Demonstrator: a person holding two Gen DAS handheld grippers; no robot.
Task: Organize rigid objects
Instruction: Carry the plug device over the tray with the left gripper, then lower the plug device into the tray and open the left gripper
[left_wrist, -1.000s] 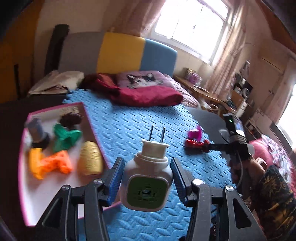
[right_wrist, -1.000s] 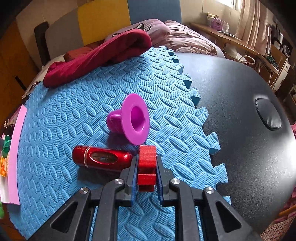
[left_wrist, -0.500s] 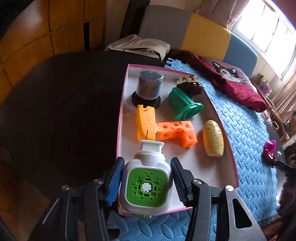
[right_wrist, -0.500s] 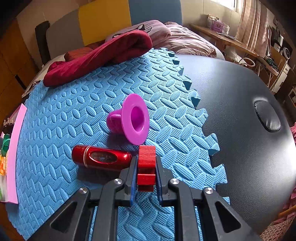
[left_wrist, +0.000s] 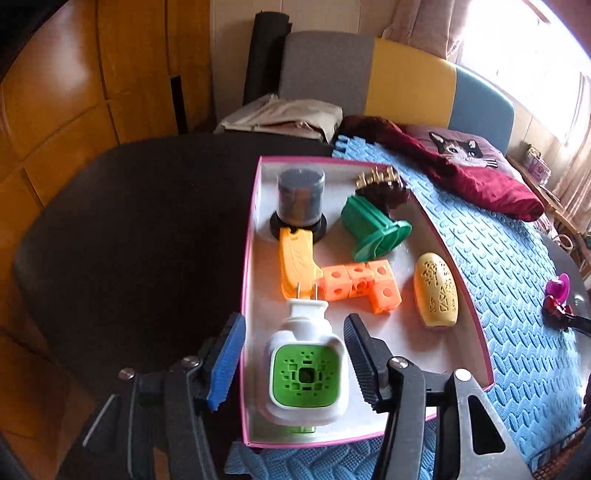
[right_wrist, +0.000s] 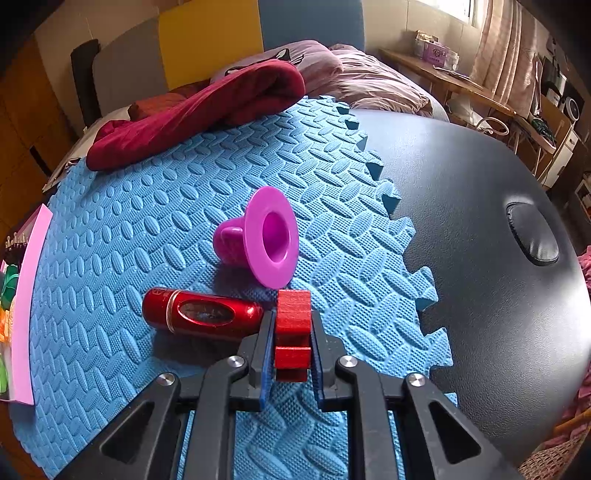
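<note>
In the left wrist view my left gripper (left_wrist: 293, 350) is open, its jaws clear of both sides of a white plug adapter with a green face (left_wrist: 304, 363). The adapter lies at the near end of a pink-edged white tray (left_wrist: 255, 258). The tray holds an orange block piece (left_wrist: 354, 286), an orange clip, a green spool (left_wrist: 373, 230), a yellow oval case (left_wrist: 436, 295), a grey cylinder (left_wrist: 301, 197) and a brown comb. In the right wrist view my right gripper (right_wrist: 291, 334) is shut on a red block (right_wrist: 292, 325) resting on the blue mat.
A red metal tube (right_wrist: 201, 314) lies just left of the red block and a purple flanged cup (right_wrist: 264, 242) just beyond it. A blue foam mat (right_wrist: 147, 229) covers the dark round table (right_wrist: 480, 221). A maroon cloth (right_wrist: 199, 110) lies at the mat's far edge.
My left gripper swung from over the blue mat to the tray, then opened and let go of the plug adapter, which now lies in the tray. My right gripper stayed shut on the red block.
</note>
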